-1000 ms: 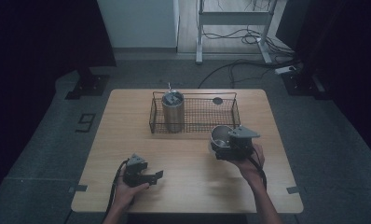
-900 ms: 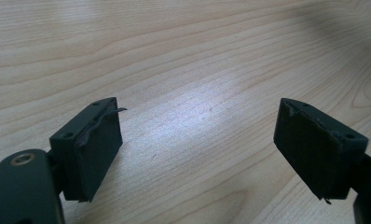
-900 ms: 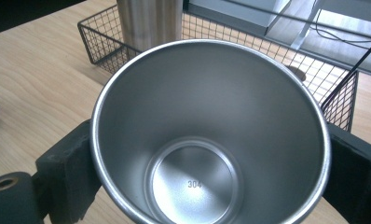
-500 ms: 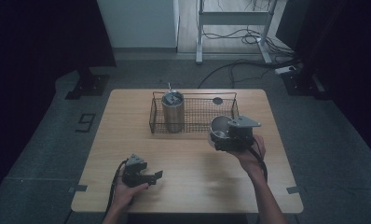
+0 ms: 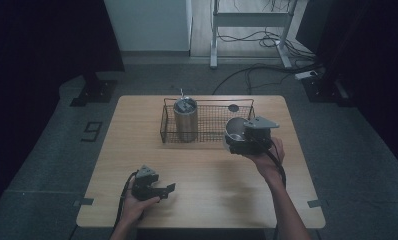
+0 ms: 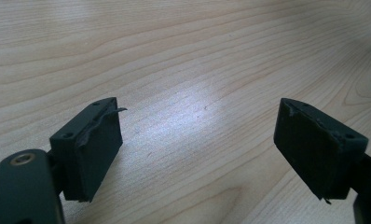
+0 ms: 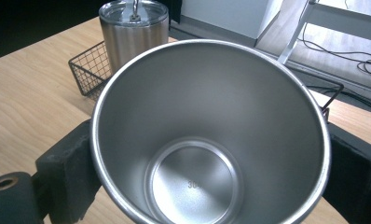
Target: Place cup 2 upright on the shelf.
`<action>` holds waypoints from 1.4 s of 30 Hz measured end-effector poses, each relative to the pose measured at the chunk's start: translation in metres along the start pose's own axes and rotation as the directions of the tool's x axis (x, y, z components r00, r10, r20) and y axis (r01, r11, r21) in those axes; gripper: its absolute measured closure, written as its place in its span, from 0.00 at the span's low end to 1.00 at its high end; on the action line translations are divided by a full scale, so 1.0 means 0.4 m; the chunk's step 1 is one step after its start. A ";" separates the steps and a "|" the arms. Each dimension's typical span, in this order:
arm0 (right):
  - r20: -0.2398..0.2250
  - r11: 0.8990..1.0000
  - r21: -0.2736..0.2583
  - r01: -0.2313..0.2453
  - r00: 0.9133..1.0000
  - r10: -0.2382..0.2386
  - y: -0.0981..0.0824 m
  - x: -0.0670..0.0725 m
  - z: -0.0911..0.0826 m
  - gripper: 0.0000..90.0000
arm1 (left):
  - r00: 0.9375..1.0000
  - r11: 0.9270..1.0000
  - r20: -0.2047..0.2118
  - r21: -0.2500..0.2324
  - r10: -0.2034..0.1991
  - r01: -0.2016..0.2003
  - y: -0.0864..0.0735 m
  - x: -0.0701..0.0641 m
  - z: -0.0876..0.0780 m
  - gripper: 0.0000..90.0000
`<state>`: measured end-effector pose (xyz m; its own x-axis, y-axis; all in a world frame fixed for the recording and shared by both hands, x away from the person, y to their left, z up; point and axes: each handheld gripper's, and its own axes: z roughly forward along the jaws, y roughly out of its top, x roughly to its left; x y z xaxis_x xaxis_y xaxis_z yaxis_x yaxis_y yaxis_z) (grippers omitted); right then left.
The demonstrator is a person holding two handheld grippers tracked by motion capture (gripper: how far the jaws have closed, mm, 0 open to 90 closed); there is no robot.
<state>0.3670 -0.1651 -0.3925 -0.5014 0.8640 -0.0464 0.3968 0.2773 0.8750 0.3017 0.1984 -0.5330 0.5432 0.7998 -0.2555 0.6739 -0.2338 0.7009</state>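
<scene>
right gripper: jaws clamped on the outside wall of the steel cup, one pad each side, right of frame centre in the high view
steel cup: open mouth toward the right gripper camera, bare inside, raised off the worktop, at the near right corner of the wire basket
right hand: under the gripper body, forearm in from the bottom edge
left gripper: lower left of centre in the high view, low over the worktop, pointing frame-right
left jaws: apart with bare wood between the pads, nothing held, though near their narrowest for this run
left hand: wrapped round the gripper body at the near edge
lidded tumbler: upright inside the left part of the wire basket, upper left in the right gripper view
wire basket: far middle of the worktop, right part bare
dark round disc: on the worktop just behind the basket's right end
</scene>
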 end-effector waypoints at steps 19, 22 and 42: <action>0.011 1.000 0.000 -0.006 1.000 0.006 0.044 -0.025 0.020 0.07 | 1.000 1.000 0.005 0.007 0.002 -0.002 0.000 -0.001 0.001 0.17; 0.014 1.000 0.002 -0.005 1.000 0.005 0.048 -0.029 0.023 0.07 | 1.000 1.000 0.005 0.009 0.003 -0.003 -0.001 -0.001 0.001 0.17; 0.027 1.000 0.012 -0.004 1.000 0.003 0.080 -0.051 0.043 0.07 | 1.000 1.000 0.015 0.006 -0.007 0.007 -0.001 -0.002 0.002 0.17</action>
<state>0.4032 -0.1667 -0.3716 -0.4795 0.8758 -0.0562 0.4081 0.2792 0.8692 0.3014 0.1973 -0.5336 0.5460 0.7928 -0.2707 0.6807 -0.2316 0.6950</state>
